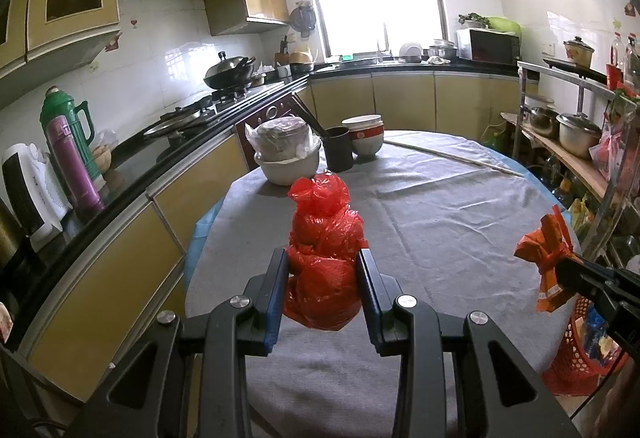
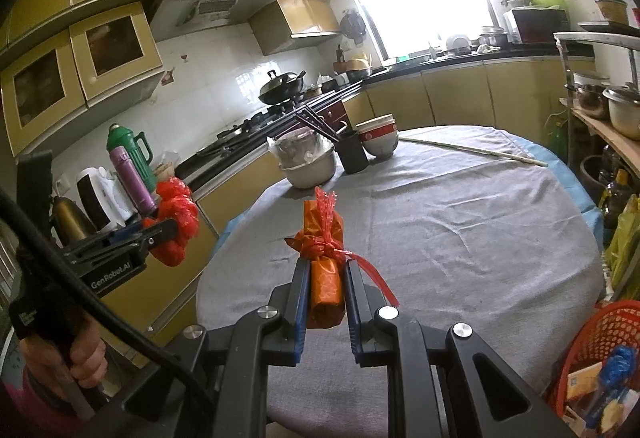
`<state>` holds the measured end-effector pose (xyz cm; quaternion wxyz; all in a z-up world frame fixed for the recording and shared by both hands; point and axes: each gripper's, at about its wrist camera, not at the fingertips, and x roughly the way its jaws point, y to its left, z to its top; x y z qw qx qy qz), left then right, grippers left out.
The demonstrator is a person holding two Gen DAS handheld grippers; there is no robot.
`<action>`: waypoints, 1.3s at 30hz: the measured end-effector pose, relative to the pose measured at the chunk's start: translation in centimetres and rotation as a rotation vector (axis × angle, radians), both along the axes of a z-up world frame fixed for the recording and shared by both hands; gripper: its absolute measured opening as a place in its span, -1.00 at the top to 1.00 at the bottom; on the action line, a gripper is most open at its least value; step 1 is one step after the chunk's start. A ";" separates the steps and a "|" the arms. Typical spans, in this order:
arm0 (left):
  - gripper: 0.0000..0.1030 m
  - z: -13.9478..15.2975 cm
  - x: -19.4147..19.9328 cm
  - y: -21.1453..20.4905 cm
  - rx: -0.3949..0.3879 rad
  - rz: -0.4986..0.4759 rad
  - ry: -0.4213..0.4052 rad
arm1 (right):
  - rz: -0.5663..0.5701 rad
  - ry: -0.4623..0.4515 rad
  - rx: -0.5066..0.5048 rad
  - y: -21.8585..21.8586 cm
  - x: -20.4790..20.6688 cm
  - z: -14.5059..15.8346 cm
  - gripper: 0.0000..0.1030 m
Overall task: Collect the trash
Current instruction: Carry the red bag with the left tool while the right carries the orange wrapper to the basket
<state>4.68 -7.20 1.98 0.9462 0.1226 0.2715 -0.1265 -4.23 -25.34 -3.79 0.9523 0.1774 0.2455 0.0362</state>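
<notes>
In the left wrist view, the left tongs (image 1: pixel 324 270) are clamping a knotted red plastic bag (image 1: pixel 326 250), pads pressing both sides, bag hanging above the grey-clothed bench (image 1: pixel 460 206), not resting on it. At the right edge the right tongs (image 1: pixel 560 266) are gripping an orange wrapped packet (image 1: pixel 546 258), w/ a red mesh basket (image 1: pixel 576 350) just below, past the bench rim.

In the right wrist view, the right tongs are squeezing that packet near its tied red ribbon, packet lifted off the cloth. The basket, bottom right, is already holding some scraps & packaging. The left tongs w/ bag are showing at left, over the bench edge.

Judging: both pieces are picked up, neither binned yet. Dropping both into the basket is looking like what's left; bowls (image 2: pixel 376 140) & a dark cup (image 2: pixel 354 152) at the far side are prob. not trash
</notes>
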 end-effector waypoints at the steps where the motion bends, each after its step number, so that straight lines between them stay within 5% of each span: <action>1: 0.30 0.0 -0.1 -0.1 0.000 -0.002 0.000 | -0.001 -0.001 0.002 -0.1 -0.1 0.0 0.65; 39: 0.30 1.0 -3.6 -5.2 0.054 -0.101 -0.029 | -0.081 -0.046 0.063 -4.2 -4.8 0.3 0.65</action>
